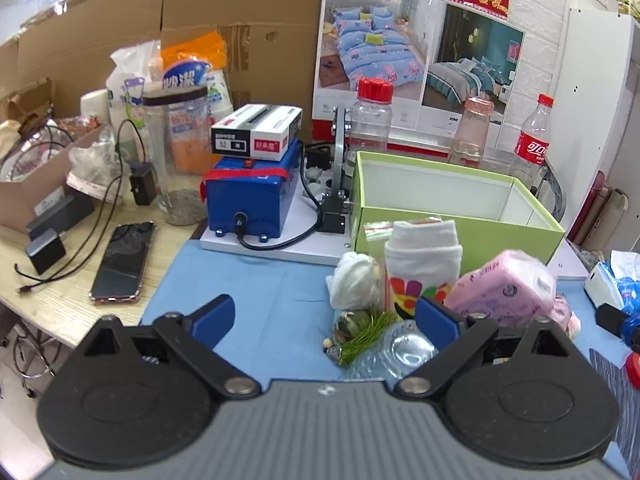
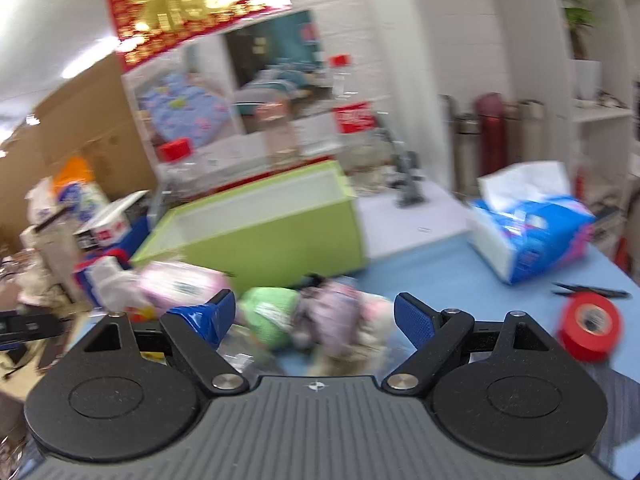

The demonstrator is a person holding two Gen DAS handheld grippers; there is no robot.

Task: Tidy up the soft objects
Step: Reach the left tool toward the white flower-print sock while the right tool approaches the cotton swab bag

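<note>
One green box (image 1: 456, 224) is sitting open on the desk (image 1: 260, 300), with three bottles (image 1: 374, 116) standing behind it. In front of it one pink packet (image 1: 504, 284), one rolled white cloth (image 1: 424, 256) and one white bundle (image 1: 354, 280) are lying close together, blocking the box's front wall. The left claw (image 1: 324, 320) is hovering open, holding nothing. The right claw (image 2: 310, 316), also open and empty, is hanging over a blurred green and pink pile (image 2: 304, 312). Only the right wrist view is showing one tissue pack (image 2: 532, 236) and one red tape roll (image 2: 590, 326).
</note>
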